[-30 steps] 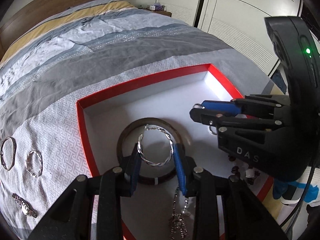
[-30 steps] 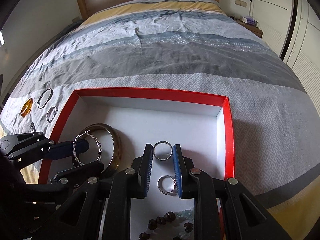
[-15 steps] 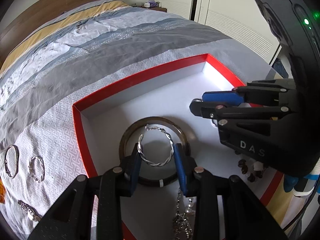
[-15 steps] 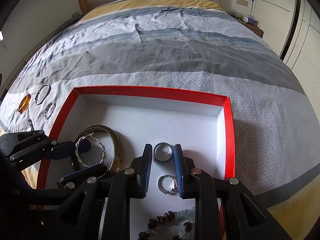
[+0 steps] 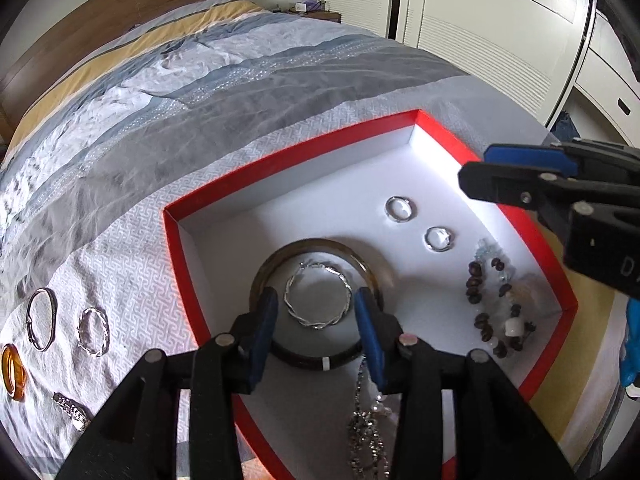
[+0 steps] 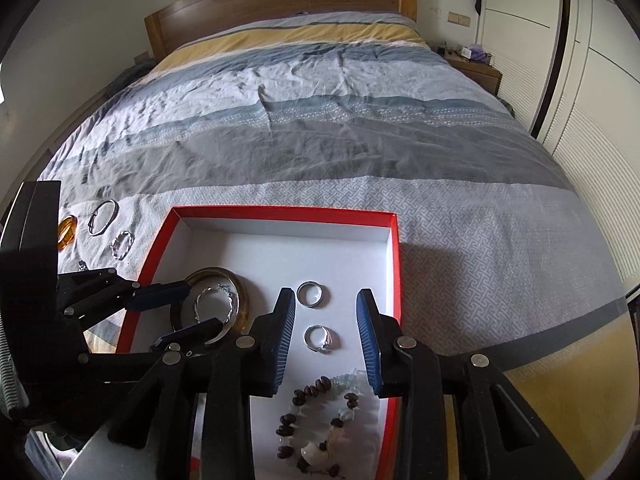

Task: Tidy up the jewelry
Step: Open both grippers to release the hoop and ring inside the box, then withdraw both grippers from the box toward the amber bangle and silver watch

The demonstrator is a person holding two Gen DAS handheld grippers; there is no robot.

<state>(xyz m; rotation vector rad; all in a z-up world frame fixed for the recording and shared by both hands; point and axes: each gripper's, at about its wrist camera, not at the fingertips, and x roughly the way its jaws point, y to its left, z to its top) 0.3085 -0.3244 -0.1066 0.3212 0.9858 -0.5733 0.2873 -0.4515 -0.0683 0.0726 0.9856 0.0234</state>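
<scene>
Two hand-held grippers share one build: matte black plastic bodies, ribbed blue pads on the fingers, round silver screw heads at the linkage joints. The left gripper [image 5: 316, 320] fills six o'clock; the right gripper [image 5: 520, 172], at three o'clock, bears partly cut-off pale lettering on its housing.

Striped bedspread [image 6: 320, 128], wooden headboard [image 6: 280, 4], white wardrobe doors [image 5: 480, 28]

A bed [image 6: 360, 128] with a striped grey, blue and yellow cover is carrying a red box [image 6: 394, 248]. Beside it, an amber bangle [image 5: 12, 372], two silver bracelets [image 5: 40, 318] and a small clasp [image 5: 72, 410] are lying on the cover.
</scene>
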